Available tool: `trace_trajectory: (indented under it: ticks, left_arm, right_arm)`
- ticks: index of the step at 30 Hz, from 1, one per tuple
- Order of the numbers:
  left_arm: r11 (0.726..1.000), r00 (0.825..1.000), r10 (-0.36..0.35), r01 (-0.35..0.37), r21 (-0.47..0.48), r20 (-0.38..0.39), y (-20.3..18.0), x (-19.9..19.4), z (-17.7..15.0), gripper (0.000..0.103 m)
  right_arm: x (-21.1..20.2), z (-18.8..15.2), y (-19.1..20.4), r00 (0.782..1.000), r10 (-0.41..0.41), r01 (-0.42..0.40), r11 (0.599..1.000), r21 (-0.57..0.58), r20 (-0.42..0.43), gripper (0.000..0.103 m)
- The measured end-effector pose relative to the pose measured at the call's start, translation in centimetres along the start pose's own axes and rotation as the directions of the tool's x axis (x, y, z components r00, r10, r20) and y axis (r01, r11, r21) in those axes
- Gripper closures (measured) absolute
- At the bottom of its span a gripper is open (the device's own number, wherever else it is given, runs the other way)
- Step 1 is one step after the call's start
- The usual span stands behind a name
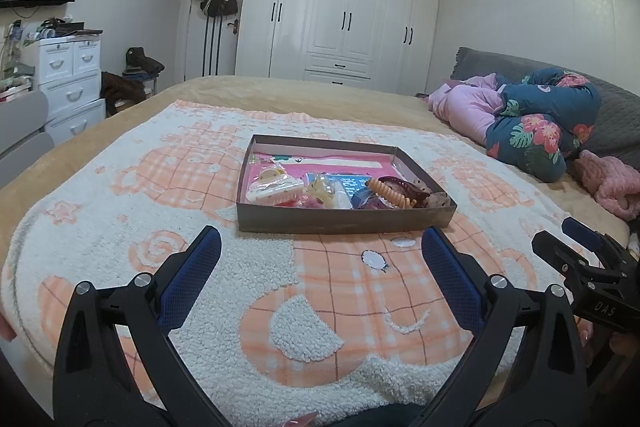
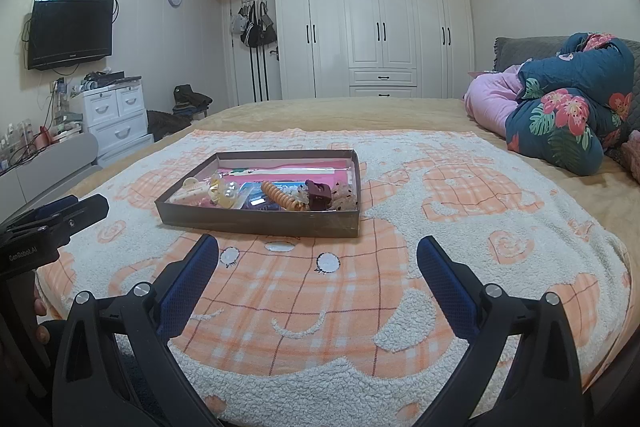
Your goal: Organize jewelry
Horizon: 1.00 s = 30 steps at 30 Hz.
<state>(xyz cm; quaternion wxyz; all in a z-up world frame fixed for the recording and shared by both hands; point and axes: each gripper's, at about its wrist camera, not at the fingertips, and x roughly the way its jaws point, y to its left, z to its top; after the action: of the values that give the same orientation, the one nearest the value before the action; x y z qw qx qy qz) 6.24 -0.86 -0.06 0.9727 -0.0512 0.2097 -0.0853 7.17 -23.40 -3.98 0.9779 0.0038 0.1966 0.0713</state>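
Note:
A shallow brown box (image 1: 344, 222) (image 2: 256, 223) sits on the orange-and-white blanket on the bed. It holds hair clips and jewelry: a white claw clip (image 1: 276, 189) (image 2: 192, 191), an orange spiral clip (image 1: 390, 193) (image 2: 280, 199), a dark red claw clip (image 1: 408, 185) (image 2: 318, 193) and small packets. My left gripper (image 1: 320, 247) is open and empty, just in front of the box. My right gripper (image 2: 318, 251) is open and empty, in front of the box and slightly to its right. Each gripper shows at the edge of the other's view.
The blanket (image 2: 360, 307) covers the near part of the bed. Rolled floral and pink quilts (image 2: 560, 111) lie at the right. White wardrobes (image 2: 372, 31) line the far wall. A white drawer unit (image 2: 116, 119) and a TV (image 2: 70, 31) stand at the left.

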Motion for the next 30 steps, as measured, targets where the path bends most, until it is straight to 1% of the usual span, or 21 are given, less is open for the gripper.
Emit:
trace_trajectory:
  ticks: [30]
  left_arm:
    - [1.0,1.0,-0.002,0.002,0.009,-0.009,-0.14,0.34,0.04,0.011]
  right_arm:
    - [0.23,-0.16,0.13,1.0,-0.004,0.004,1.0,-0.002,-0.007,0.006]
